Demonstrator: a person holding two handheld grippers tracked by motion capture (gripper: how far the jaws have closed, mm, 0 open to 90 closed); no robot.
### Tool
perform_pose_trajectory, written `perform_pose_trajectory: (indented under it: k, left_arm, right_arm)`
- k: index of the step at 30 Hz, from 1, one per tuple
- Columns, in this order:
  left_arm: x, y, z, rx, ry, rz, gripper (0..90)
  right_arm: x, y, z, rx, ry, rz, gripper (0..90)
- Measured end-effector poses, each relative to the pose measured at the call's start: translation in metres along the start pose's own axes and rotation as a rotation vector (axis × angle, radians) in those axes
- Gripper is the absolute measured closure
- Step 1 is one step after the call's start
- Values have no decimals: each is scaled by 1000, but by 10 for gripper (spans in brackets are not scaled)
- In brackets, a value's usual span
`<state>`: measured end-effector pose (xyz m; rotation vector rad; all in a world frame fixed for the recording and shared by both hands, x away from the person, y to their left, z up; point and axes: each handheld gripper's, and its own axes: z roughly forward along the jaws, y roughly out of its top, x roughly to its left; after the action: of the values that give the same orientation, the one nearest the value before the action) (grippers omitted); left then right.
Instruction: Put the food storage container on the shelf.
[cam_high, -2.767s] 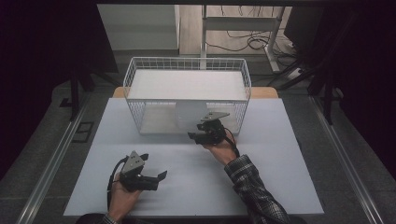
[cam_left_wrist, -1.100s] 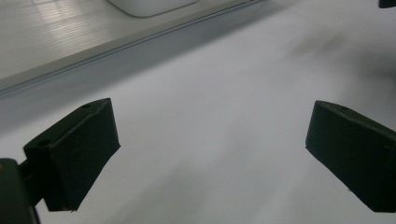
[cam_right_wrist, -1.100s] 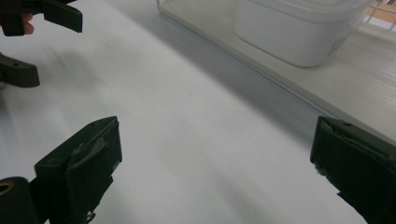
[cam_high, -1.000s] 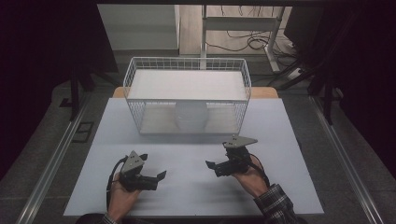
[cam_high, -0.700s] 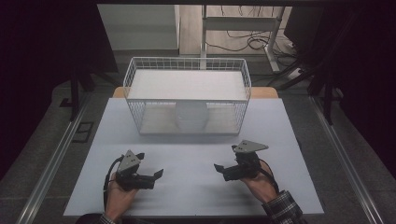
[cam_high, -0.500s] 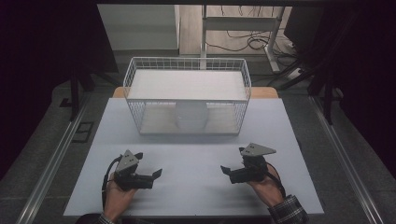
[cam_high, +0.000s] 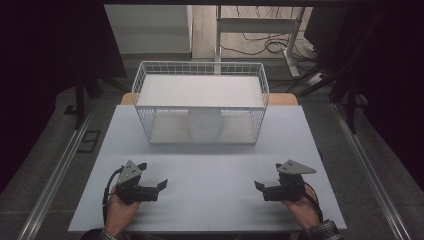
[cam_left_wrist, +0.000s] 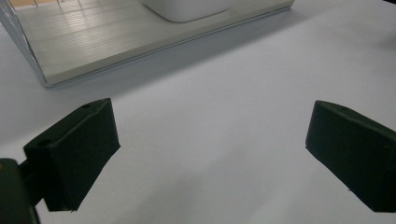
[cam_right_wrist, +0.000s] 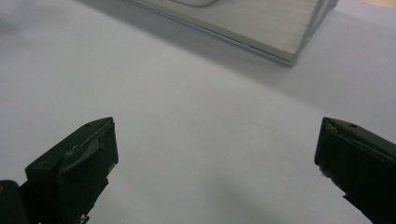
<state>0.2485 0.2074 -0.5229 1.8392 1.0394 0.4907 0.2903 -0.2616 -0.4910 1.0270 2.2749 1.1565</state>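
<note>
Bowl (cam_high: 204, 124) sat upright in basket (cam_high: 200, 67), behind wire wall. Left gripper (cam_high: 161, 185), right gripper (cam_high: 260, 187): jaws apart, empty, over bare table (cam_high: 210, 170).

The right claw (cam_high: 260, 186) has pulled back from the wire basket (cam_high: 145, 116) toward the person and out to the right, now empty, jaws apart, well clear of the white bowl (cam_high: 204, 123) behind it.
</note>
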Motion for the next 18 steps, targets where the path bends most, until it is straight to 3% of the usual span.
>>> perform_pose_trajectory:
  k: [10, 18]
  left_arm:
    - [-3, -3, 8, 67, 13, 55, 16]
    - [-6, -5, 14, 97, 0, 77, 8]
  right_arm:
    - [-11, -24, -10, 35, -52, 19, 0]
    - [-7, -32, 1, 130, -33, -2, 0]
